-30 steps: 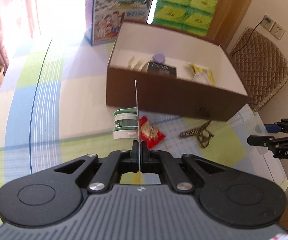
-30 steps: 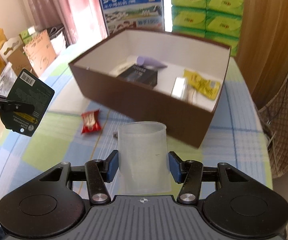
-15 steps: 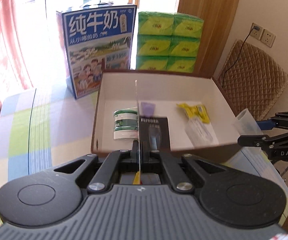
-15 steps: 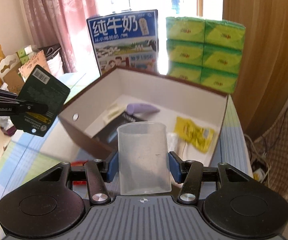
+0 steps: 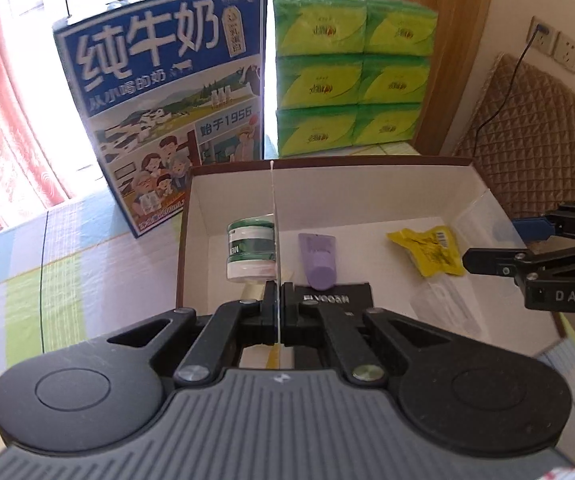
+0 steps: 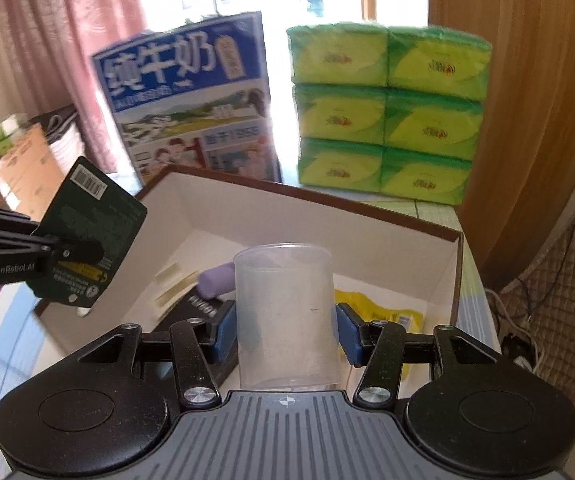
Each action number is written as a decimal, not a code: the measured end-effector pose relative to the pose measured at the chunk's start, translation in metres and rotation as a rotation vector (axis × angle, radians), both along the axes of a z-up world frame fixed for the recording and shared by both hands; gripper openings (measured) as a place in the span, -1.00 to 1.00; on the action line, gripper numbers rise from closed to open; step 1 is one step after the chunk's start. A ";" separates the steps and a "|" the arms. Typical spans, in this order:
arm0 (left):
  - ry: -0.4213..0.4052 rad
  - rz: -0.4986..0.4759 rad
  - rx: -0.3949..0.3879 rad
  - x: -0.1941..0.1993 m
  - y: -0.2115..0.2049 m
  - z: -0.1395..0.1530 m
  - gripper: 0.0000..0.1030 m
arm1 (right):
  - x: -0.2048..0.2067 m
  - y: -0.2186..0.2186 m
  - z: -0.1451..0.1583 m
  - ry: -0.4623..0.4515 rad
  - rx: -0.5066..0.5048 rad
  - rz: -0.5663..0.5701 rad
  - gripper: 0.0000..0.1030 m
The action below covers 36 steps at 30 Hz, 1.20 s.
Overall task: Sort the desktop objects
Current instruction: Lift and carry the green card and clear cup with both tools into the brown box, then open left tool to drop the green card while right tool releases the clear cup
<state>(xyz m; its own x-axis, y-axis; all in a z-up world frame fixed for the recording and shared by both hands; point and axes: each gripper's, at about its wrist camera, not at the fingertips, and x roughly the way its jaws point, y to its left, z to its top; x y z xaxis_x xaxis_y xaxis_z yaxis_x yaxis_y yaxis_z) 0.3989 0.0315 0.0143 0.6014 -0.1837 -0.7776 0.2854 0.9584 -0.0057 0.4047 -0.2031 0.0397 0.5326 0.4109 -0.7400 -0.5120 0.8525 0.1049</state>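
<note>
Sorting looks maybe halfway done, judging from what's already sitting in the brown cardboard box [image 5: 191,216]: a purple tube [image 5: 318,256], a yellow snack packet [image 5: 427,250], a black boxed item [image 5: 337,300] with lettering I can't quite read, plus some pale strips [image 6: 173,286] near the left wall. Both grippers are loaded and hovering over the box, so at least two drops are left, and I can't tell what's left on the table since the views barely show it. The left gripper [image 5: 276,300] has its jaws pressed nearly together, pinching a flat blister card [image 6: 87,236] edge-on. In its own camera the card is just a thin white line running straight ahead from the jaws, with a green and white container [image 5: 252,250] showing on the left face of it, which I'd guess is the packaged product and not something lying in the box. From the right camera you see the card's dark back with a barcode, hanging above the box's left wall. The right gripper [image 6: 283,332] has its jaws spread fairly wide, blue pads [image 6: 223,332] squeezing both sides of a translucent plastic cup [image 6: 283,312], upright, mouth up. Ahead of and below those jaws is the box interior, roughly over the black boxed item and the yellow packet.
</note>
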 end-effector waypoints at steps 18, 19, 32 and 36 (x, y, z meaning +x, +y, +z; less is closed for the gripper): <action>0.069 0.019 0.087 0.079 -0.024 -0.054 -1.00 | 0.054 0.019 -0.044 0.060 -0.013 -0.055 -0.04; 0.069 0.022 0.091 0.081 -0.024 -0.056 -1.00 | 0.055 0.019 -0.045 0.061 -0.013 -0.055 -0.04; 0.037 0.020 0.057 0.085 -0.021 -0.042 -0.77 | 0.065 0.025 -0.049 0.073 -0.015 -0.058 -0.04; 0.019 0.019 0.043 0.081 -0.019 -0.033 -0.76 | 0.068 0.028 -0.053 0.076 -0.002 -0.058 -0.03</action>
<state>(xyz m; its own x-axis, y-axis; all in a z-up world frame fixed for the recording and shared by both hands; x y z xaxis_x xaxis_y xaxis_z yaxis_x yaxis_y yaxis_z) 0.4803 0.0125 -0.0187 0.5895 -0.1386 -0.7958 0.2678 0.9630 0.0306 0.4722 -0.1748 -0.0129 0.4978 0.3798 -0.7797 -0.4528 0.8806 0.1399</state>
